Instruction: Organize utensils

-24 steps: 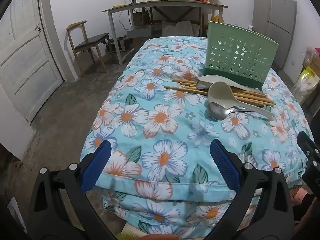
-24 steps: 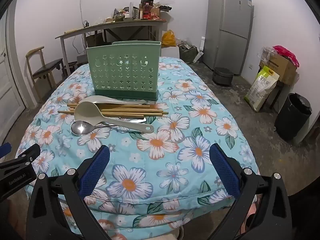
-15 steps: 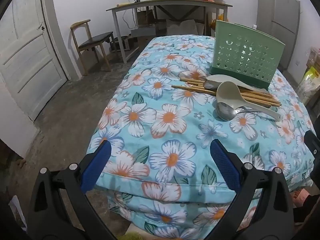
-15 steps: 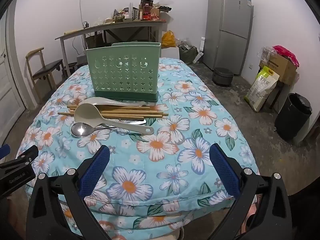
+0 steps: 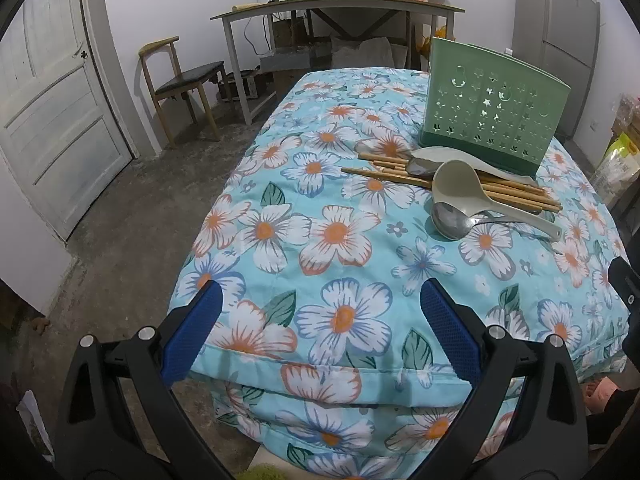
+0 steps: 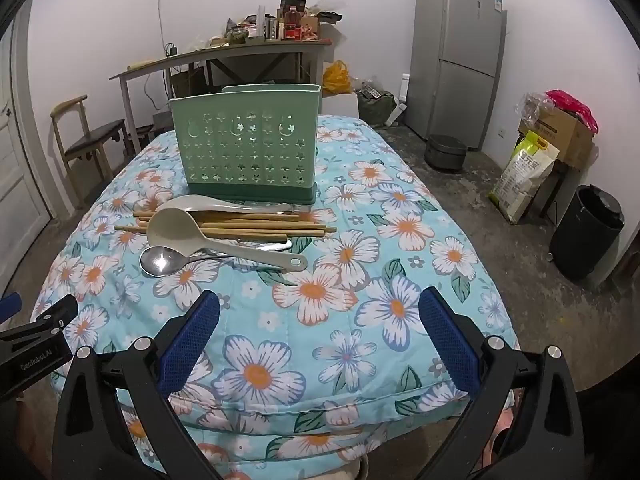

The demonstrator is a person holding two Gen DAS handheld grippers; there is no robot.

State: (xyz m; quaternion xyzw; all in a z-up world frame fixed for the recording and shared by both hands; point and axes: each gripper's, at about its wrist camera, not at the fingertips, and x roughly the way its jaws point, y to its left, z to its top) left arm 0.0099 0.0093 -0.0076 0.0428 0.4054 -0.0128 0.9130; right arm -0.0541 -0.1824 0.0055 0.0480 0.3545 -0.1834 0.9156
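A green perforated utensil holder (image 6: 246, 146) (image 5: 494, 120) stands on the floral-covered table (image 6: 352, 280). In front of it lie several wooden chopsticks (image 6: 248, 226) (image 5: 508, 194), a beige ladle-like spoon (image 6: 176, 226) (image 5: 456, 186), a second beige spoon (image 6: 192, 203) (image 5: 440, 156) and a metal spoon (image 6: 160, 261) (image 5: 450, 220). My right gripper (image 6: 319, 330) hangs open over the near table edge, nothing between its fingers. My left gripper (image 5: 320, 320) is open too, over the near left corner, well short of the utensils.
A grey fridge (image 6: 460, 56), a black bin (image 6: 586, 232), sacks and boxes (image 6: 528, 172) stand at the right. Behind the table are a cluttered desk (image 6: 224, 56), a wooden chair (image 5: 180, 76) and a white door (image 5: 52, 120). The left gripper's side (image 6: 36, 344) shows in the right wrist view.
The left gripper's view has shifted left and slightly forward, the holder and utensils sliding rightward in frame. The right gripper has edged a little toward the table. Both stay open.
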